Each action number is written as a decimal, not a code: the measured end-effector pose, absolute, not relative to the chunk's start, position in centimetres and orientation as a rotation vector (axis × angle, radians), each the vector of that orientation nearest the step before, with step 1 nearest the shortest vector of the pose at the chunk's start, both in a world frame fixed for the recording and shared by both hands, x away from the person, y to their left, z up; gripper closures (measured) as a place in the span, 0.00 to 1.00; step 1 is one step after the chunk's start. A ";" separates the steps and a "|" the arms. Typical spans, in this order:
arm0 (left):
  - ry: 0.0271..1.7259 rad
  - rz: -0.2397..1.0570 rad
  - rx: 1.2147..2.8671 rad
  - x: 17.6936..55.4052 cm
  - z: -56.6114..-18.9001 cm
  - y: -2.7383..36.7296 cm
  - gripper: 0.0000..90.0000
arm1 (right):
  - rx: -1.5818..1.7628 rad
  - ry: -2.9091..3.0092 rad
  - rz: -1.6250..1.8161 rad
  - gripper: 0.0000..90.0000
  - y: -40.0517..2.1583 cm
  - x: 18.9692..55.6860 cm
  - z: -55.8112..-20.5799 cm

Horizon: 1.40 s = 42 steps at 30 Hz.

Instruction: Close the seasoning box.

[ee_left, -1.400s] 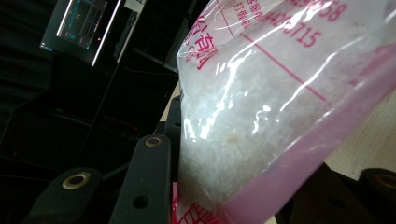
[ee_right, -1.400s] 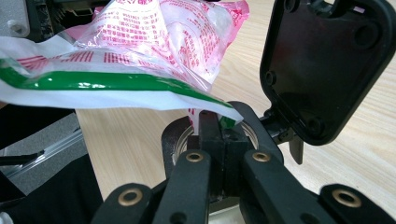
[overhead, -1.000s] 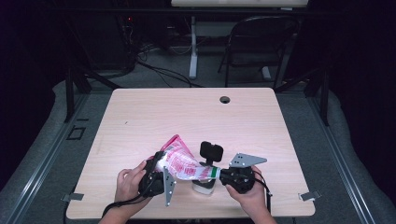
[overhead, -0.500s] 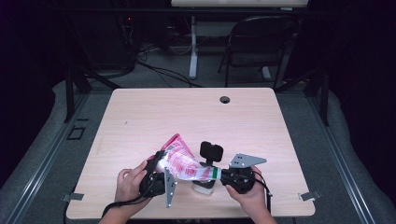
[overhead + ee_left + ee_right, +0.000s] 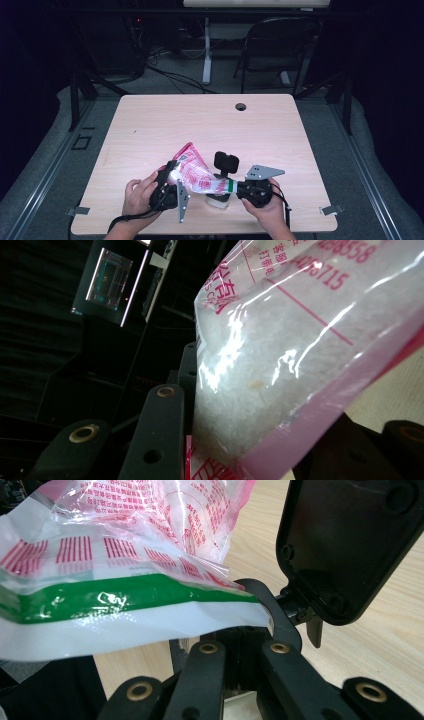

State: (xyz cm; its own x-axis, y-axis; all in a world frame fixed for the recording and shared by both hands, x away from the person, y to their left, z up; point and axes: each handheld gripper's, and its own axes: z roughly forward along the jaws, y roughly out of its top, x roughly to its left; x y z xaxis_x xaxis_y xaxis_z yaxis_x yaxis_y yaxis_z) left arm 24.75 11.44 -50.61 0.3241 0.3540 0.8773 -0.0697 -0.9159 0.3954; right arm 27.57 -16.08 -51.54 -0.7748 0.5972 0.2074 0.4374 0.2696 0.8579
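Note:
A clear plastic bag with red print and white grains hangs tilted above the table's front edge, stretched between my two grippers. My left gripper is closed around its fat lower body; up close the grains in the bag press against the black jaws of this gripper. My right gripper is shut on the flat end with the green stripe. In the right gripper view that bag end runs into the closed gripper.
A black stand with a flat head sits just behind the bag; its head is close on the right. A small white container lies under the bag. The wooden table has a cable hole. A chair stands beyond.

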 end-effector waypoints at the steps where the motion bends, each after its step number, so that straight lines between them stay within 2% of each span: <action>1: 0.250 1.620 2.235 24.7 -50.6 11.4 0.78 | 0.978 2.372 1.524 1.00 -16.1 27.6 -51.6; 42: 0.175 1.667 2.235 24.6 -49.0 11.0 0.79 | 0.980 2.369 1.537 1.00 -15.9 27.5 -51.6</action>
State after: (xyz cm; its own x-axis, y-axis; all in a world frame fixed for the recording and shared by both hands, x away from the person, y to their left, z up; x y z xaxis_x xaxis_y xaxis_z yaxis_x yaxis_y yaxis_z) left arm 24.59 10.98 -48.95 0.3017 0.3006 0.9048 -0.1058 -0.9326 0.3451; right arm 27.51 -15.93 -51.63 -0.7750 0.5943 0.2150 0.4385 0.2607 0.8601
